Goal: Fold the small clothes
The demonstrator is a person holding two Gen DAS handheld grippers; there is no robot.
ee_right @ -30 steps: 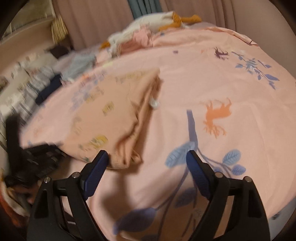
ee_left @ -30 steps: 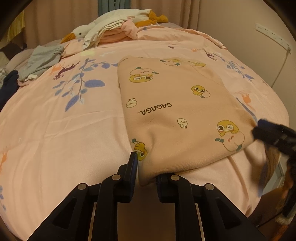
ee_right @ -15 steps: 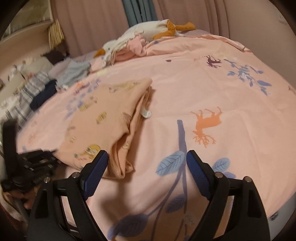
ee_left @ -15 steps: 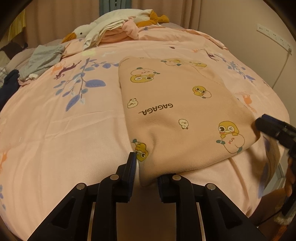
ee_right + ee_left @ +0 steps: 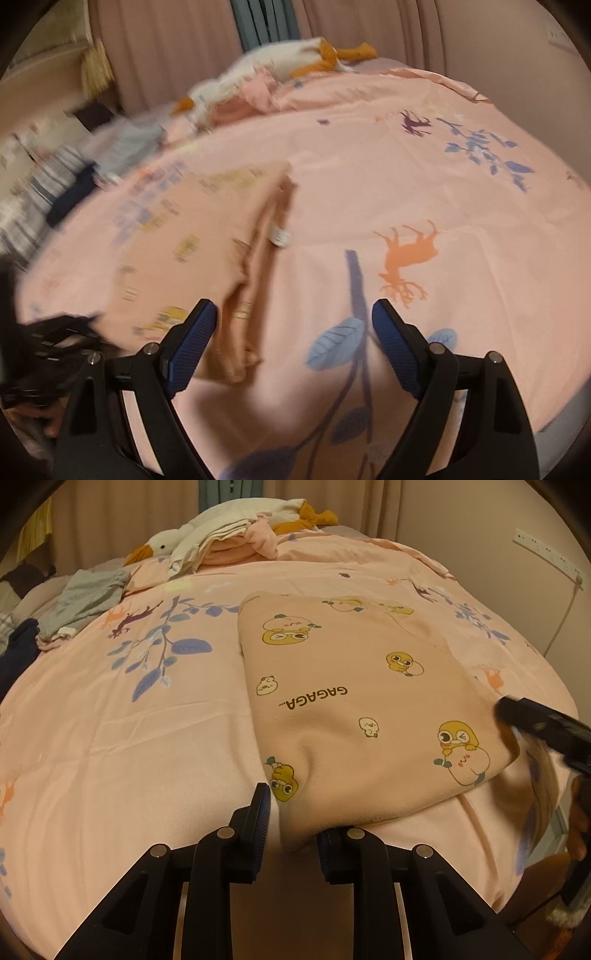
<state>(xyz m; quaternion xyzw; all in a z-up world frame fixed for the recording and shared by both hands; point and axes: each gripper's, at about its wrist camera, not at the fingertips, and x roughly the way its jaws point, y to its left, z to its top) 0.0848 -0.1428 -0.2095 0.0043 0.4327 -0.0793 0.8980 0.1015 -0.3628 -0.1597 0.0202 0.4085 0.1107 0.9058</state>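
Observation:
A peach garment printed with yellow ducks and "GAGAGA" lies folded flat on the pink bed sheet. Its near corner sits between the fingers of my left gripper, whose jaws are opening; a narrow gap shows beside the left finger. In the right wrist view the same garment is blurred, its layered edge facing me. My right gripper stands open just right of that edge, over bare sheet with nothing between its fingers. It also shows in the left wrist view as the right gripper at the garment's right corner.
At the back of the bed are a heap of clothes and a plush goose. A grey garment and a dark one lie far left. A power strip hangs on the right wall. The bed's edge runs just below both grippers.
The left jaws have spread a little around the garment's corner. The right wrist view has swung slightly and is blurred now; the garment lies as before.

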